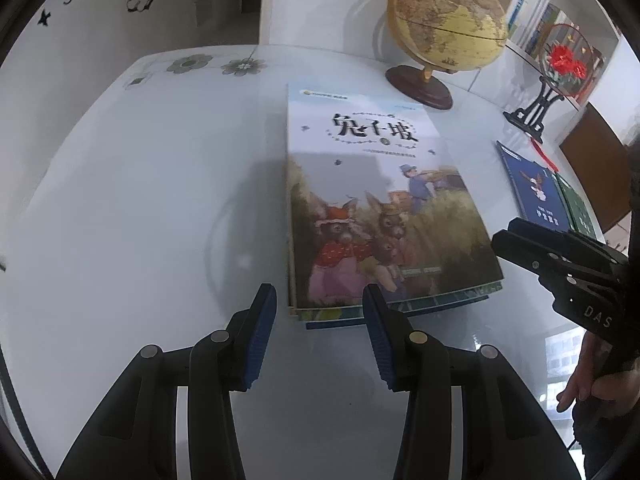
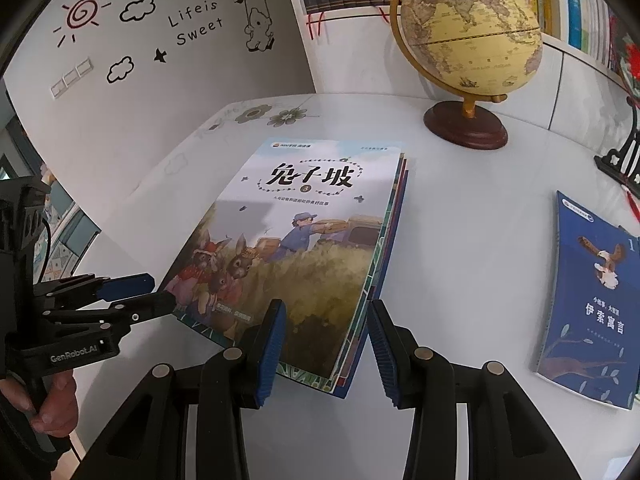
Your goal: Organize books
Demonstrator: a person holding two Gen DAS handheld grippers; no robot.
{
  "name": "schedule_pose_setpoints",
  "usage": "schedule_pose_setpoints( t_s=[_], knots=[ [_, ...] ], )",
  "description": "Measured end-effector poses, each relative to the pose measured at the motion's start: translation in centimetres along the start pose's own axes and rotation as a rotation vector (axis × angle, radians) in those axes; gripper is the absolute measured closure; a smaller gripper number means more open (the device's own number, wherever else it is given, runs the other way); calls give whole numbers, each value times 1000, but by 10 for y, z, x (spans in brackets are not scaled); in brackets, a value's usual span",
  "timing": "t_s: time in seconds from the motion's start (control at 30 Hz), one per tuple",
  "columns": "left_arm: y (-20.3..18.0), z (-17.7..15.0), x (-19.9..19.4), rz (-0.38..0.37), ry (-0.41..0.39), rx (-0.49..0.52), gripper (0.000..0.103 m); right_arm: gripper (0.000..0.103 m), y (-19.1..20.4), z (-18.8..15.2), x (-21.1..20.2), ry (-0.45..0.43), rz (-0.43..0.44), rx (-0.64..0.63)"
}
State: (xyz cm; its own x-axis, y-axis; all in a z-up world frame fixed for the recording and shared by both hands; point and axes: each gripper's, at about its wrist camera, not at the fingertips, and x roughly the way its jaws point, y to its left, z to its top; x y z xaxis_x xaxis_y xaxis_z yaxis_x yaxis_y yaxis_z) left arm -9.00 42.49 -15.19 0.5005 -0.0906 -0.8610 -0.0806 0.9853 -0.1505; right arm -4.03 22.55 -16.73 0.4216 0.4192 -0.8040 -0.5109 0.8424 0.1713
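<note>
Between the parted, empty fingers of the right gripper (image 2: 327, 344) lies the near corner of the book stack (image 2: 304, 248); the left gripper (image 1: 320, 332), likewise apart, hovers at its near edge. Thin glossy covers look slippery and floppy: probably best pinched at the spine edge.

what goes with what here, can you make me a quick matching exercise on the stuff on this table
Things:
1. globe
2. rabbit book
3. blue eagle book
4. left tool

Descriptions:
a. lies alone, apart from the stack, to the right in the right wrist view
b. stands on a dark round base at the back of the table
c. tips at the stack's near left corner
d. top of the stack

Pairs: 1-b, 2-d, 3-a, 4-c
</note>
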Motion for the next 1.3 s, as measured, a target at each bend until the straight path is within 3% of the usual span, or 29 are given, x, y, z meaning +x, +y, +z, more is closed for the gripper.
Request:
schedule_pose_setpoints(
  t_s=[0.37, 0.73, 0.97, 1.03, 1.1, 1.13, 1.3],
  knots=[
    [-44, 16, -5, -14, -18, 99, 61, 61, -16, 5, -22, -25, -31, 36],
    [-83, 31, -16, -28, -36, 138, 61, 61, -36, 14, -50, -62, -49, 76],
    [-114, 47, -53, 48, -67, 138, 56, 61, -37, 26, -85, -98, -88, 97],
    [-125, 52, -66, 82, -86, 145, 54, 61, -36, 32, -99, -108, -116, 96],
    [-136, 56, -80, 107, -111, 145, 36, 61, -35, 38, -113, -116, -159, 91],
    [-142, 58, -88, 108, -132, 144, 32, 61, -36, 40, -118, -118, -173, 92],
    [-173, 71, -120, 155, -225, 129, 28, 61, -49, 47, -153, -141, -221, 133]
  ],
)
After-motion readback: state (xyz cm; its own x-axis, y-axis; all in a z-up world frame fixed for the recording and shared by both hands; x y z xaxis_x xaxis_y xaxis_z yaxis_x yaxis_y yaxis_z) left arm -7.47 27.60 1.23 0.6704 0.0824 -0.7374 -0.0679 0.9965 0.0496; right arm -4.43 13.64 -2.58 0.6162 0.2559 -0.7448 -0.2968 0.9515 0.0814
